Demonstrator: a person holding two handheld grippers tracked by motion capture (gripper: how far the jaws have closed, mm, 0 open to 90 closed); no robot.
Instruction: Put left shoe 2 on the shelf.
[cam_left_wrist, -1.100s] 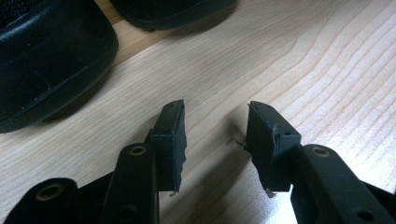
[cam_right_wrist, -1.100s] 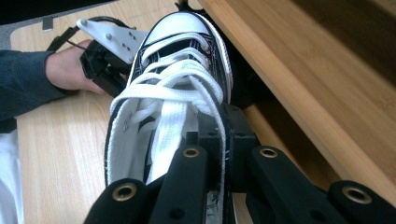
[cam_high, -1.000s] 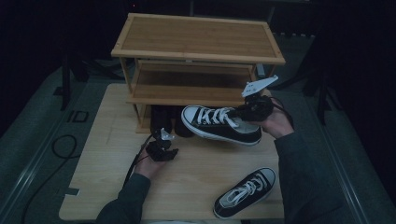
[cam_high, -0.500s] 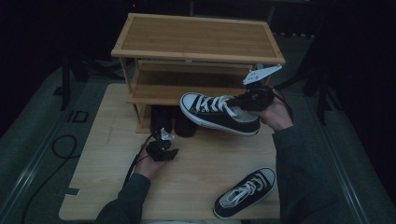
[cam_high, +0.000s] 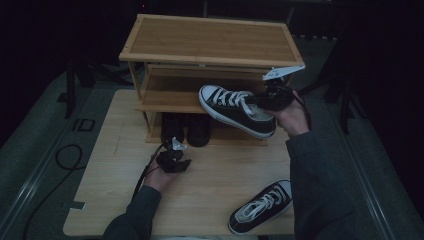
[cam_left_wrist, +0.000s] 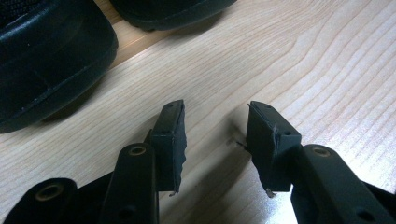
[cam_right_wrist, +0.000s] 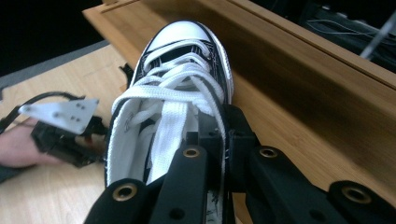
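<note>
A black canvas sneaker (cam_high: 236, 109) with white laces and a white toe cap hangs in the air at the front of the wooden rack's (cam_high: 210, 37) middle shelf, toe pointing left. My right gripper (cam_high: 272, 97) is shut on its collar; in the right gripper view the jaws pinch the sneaker's (cam_right_wrist: 170, 107) side wall beside the tongue. The matching sneaker (cam_high: 261, 206) lies on the table near the front right. Low over the wooden table (cam_left_wrist: 289, 70) my left gripper (cam_high: 172, 160) stands open, nothing between its pads (cam_left_wrist: 170, 140).
A pair of dark shoes (cam_high: 186, 130) stands on the rack's bottom level, one of those dark shoes (cam_left_wrist: 46, 60) just ahead of the left gripper. A cable (cam_high: 67, 157) lies on the floor to the left. The table's front edge is near my arms.
The right gripper has carried the sneaker up and left, toward the rack's middle shelf. The left gripper has stayed where it was.
</note>
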